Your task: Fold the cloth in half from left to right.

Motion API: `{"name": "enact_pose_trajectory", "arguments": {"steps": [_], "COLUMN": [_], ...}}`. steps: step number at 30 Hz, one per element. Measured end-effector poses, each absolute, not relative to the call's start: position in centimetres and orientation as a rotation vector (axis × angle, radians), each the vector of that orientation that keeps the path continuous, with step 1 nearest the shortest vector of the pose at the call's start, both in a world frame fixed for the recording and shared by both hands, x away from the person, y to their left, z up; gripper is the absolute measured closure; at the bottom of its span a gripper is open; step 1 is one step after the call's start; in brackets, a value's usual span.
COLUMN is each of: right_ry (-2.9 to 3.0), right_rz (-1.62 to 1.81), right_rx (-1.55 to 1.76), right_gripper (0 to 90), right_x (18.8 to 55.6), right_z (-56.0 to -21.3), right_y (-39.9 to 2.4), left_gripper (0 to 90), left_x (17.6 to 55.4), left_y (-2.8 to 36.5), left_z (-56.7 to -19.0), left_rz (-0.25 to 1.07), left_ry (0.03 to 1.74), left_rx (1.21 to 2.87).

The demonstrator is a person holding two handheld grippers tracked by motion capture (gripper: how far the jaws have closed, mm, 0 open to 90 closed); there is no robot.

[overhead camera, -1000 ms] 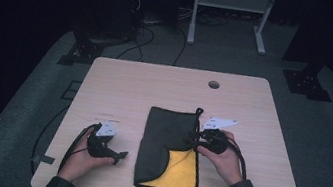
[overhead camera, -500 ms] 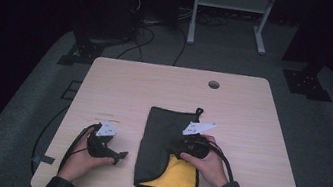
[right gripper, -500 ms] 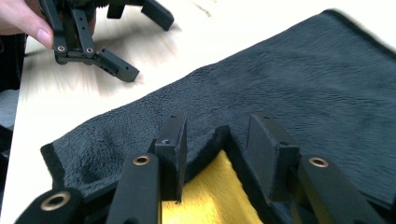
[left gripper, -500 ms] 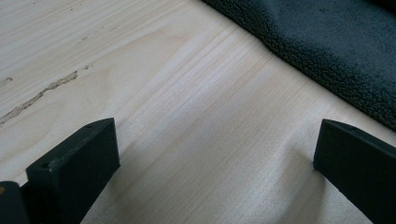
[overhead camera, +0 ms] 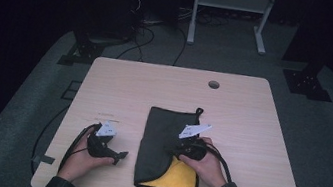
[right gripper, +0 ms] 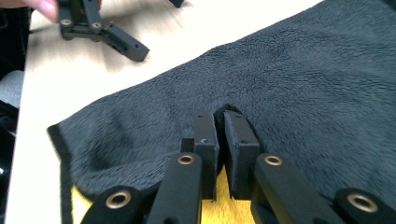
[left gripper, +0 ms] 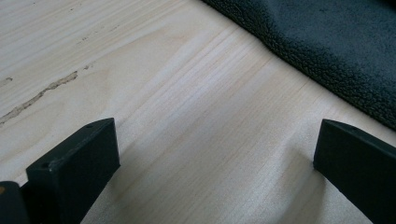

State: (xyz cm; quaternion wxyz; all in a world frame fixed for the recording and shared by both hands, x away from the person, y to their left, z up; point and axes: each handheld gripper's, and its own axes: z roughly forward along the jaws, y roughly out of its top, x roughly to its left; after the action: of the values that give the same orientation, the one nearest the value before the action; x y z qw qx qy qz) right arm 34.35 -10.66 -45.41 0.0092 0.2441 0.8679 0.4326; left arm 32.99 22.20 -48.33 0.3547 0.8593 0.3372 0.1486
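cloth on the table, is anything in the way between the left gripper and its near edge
Nothing visible. The left gripper rests open on bare table, with the dark cloth edge just beyond its jaws. The right gripper is shut on the cloth farther over.

Counting what's sitting here: one wooden table [overhead camera: 154, 96], and it's carrying one cloth [overhead camera: 162, 138], dark grey on top with a yellow layer peeking out at its 6 o'clock end. One hanging loop [overhead camera: 198, 111] is sticking out at the cloth's 1 o'clock corner. One round hole [overhead camera: 214, 85] is showing in the tabletop toward 1 o'clock. Two grippers are working: the left gripper [overhead camera: 116, 156] at 7 o'clock, the right gripper [overhead camera: 171, 150] at 5 o'clock, so two hands too. One white-legged stand [overhead camera: 230, 12] is standing behind the table at 12 o'clock.
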Motion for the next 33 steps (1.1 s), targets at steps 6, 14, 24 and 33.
{"name": "enact_pose_trajectory", "arguments": {"steps": [6,14,24,33], "right_ry": [2.675,2.692,2.744,2.648], "right_rz": [1.356,1.370,1.262,1.310], "right_rx": [0.757,0.737,0.774,0.838], "right_gripper": [83.5,83.5,81.4,68.8], "right_x": [32.8,29.4,26.2,26.4], "right_z": [-44.3,-44.0,-45.6,-45.0], "right_y": [-13.2,-15.6,-17.7,-19.7], "left_gripper": [0.0,0.0,0.0,0.0], "left_x": [33.0,33.0,32.9,32.9], "left_y": [22.2,22.2,22.2,22.2], "left_z": [-48.3,-48.3,-48.4,-48.4], "left_rz": [0.383,0.384,0.386,0.386], "left_ry": [0.871,0.871,0.874,0.875], "left_rx": [2.220,2.220,2.214,2.213]}}
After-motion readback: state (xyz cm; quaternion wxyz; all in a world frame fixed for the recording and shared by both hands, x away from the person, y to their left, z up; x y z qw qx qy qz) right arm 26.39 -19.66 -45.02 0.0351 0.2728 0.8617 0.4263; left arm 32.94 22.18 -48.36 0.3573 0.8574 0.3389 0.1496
